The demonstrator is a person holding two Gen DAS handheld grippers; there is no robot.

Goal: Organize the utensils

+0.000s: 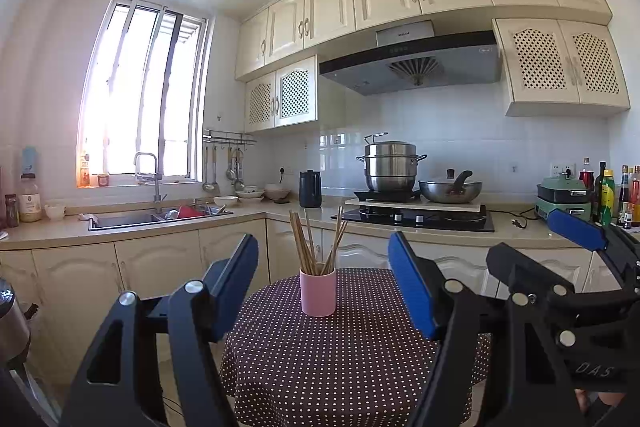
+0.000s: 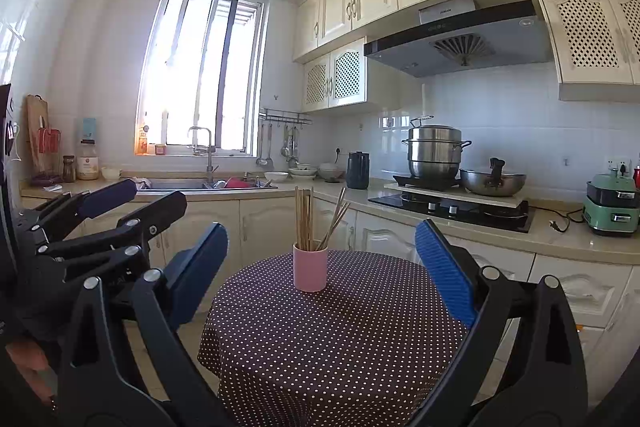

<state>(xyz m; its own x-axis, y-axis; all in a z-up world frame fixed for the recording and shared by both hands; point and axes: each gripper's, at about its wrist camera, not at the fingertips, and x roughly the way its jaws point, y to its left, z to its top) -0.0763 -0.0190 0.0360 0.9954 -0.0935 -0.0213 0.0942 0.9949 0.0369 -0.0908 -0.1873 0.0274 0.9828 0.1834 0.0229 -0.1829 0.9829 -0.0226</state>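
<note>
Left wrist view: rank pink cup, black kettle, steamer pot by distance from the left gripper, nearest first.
From the left gripper, open over the table:
1. pink cup, straight ahead on the polka-dot table, holding chopsticks.
2. black kettle, on the counter beyond the cup.
3. steamer pot, on the stove, back right.

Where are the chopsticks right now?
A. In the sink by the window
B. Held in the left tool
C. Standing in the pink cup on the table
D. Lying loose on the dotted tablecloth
C: the chopsticks stand upright in the pink cup on the table; both tools are open and hold nothing.
</note>
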